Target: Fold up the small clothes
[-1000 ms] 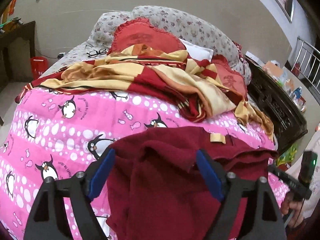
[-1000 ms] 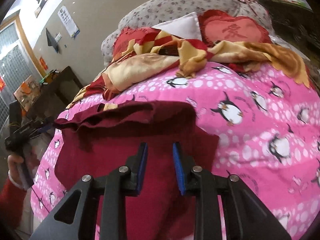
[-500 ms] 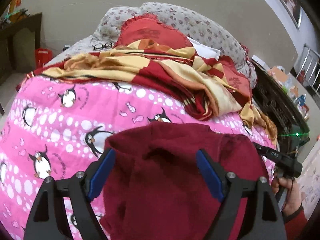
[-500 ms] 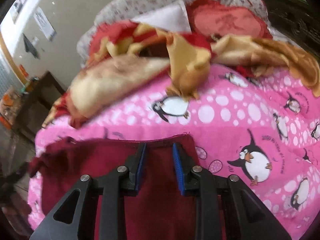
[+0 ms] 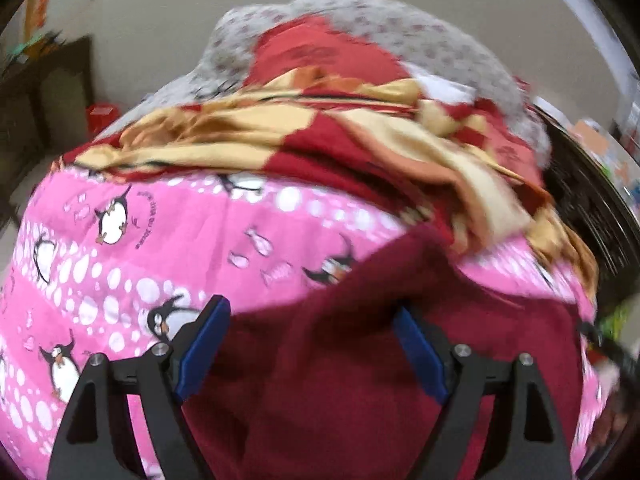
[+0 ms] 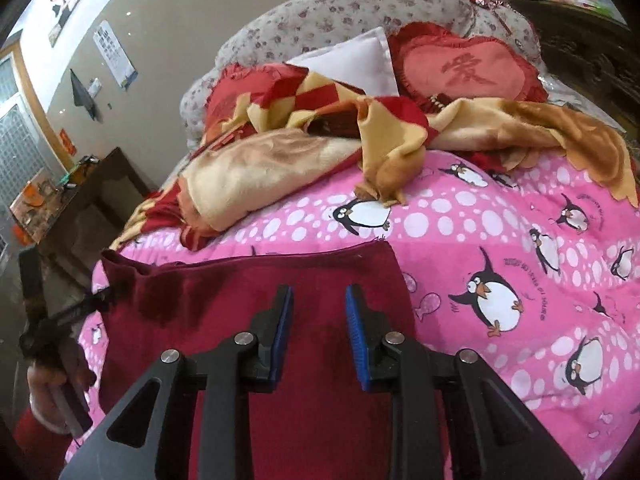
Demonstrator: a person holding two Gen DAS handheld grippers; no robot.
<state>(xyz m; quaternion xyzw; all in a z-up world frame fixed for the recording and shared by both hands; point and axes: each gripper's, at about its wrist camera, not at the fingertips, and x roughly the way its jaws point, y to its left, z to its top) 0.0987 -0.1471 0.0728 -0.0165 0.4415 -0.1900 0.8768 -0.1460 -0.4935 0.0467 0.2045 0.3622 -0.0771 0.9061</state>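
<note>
A dark red garment (image 6: 280, 292) lies folded on the pink penguin quilt (image 6: 520, 248). In the left wrist view the garment (image 5: 360, 360) fills the lower middle, blurred by motion. My left gripper (image 5: 310, 350) is wide open over it, with cloth between the blue pads; whether they touch it I cannot tell. My right gripper (image 6: 318, 328) hovers over the garment with its blue pads a narrow gap apart, holding nothing. The left gripper also shows at the left edge of the right wrist view (image 6: 72, 316), at the garment's corner.
A red and yellow blanket (image 6: 320, 140) lies bunched across the bed behind the garment. A red heart cushion (image 6: 464, 68), a white pillow (image 6: 352, 56) and the floral headboard (image 6: 360, 8) lie beyond. Dark wooden furniture (image 6: 80, 200) stands beside the bed.
The garment's upper layer has been laid down flat toward the headboard. My right gripper has pulled back and opened slightly. My left gripper has swung left, blurring its view.
</note>
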